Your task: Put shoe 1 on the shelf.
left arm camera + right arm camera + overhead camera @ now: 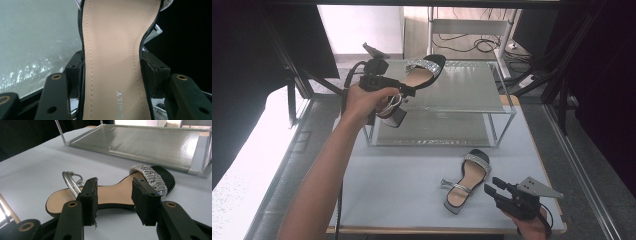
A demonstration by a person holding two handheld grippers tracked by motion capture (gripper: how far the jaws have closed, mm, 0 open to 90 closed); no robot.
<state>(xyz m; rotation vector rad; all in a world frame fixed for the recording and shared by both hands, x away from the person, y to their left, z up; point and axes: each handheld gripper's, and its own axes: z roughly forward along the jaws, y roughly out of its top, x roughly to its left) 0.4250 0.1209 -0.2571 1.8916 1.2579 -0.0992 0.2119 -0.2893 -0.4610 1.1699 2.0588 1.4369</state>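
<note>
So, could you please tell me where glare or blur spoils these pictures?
High view: daylight blows out the floor at lower left. Left gripper view: the held sandal is close yet readable, the shelf top hazy. Right gripper view: sharp, mild sheen on the lower shelf.

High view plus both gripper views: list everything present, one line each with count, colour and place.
Held sandal: 1, black sole, tan insole, silver glitter strap; clamped at the waist, toe over the rack's top shelf.
Table sandal: 1, same colours; lying flat on the table, front right.
Shelf rack: 1, clear with metal frame, two tiers; back of the table.
Table: 1, pale grey top.
Left gripper: 1, black; raised at the rack's left, shut on the sandal.
Right gripper: 1, black; near the table sandal, jaws open.
</note>
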